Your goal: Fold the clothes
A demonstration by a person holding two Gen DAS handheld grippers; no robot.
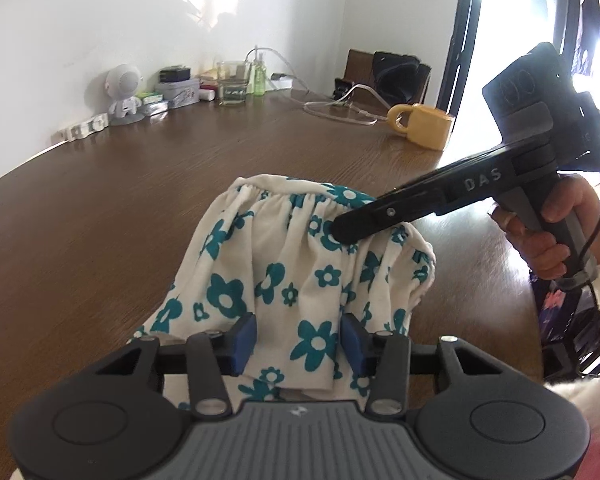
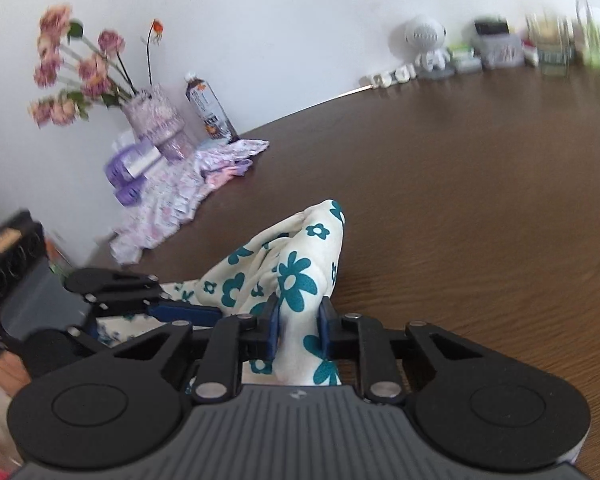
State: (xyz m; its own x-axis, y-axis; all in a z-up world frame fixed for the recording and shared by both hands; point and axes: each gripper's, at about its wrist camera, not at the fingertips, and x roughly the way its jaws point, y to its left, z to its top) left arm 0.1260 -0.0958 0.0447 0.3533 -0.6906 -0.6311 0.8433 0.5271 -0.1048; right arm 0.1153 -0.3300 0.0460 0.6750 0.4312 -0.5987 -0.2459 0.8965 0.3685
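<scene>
The white garment with teal flowers lies bunched on the brown wooden table, gathered hem toward the far side. In the left wrist view the left gripper has its blue pads spread apart, with cloth running loosely between them and not pinched. The same view catches the right gripper from the side, a hand wrapped around its grip, its black fingers resting on the gathered edge of the cloth.

The right wrist view tells more about that grasp (the side view cannot): the right gripper's pads are closed on a raised fold of the garment, which stands up in a peak beyond the jaws. At the left of that view the left gripper shows too, low beside the fabric.

The room differs between views. The left wrist view shows a yellow mug near the bright doorway, white cables, a glass and a small white robot figure along the white wall. The right wrist view alone shows a vase of pink flowers, a bottle, and a pale lilac cloth spread at the table's far corner.
</scene>
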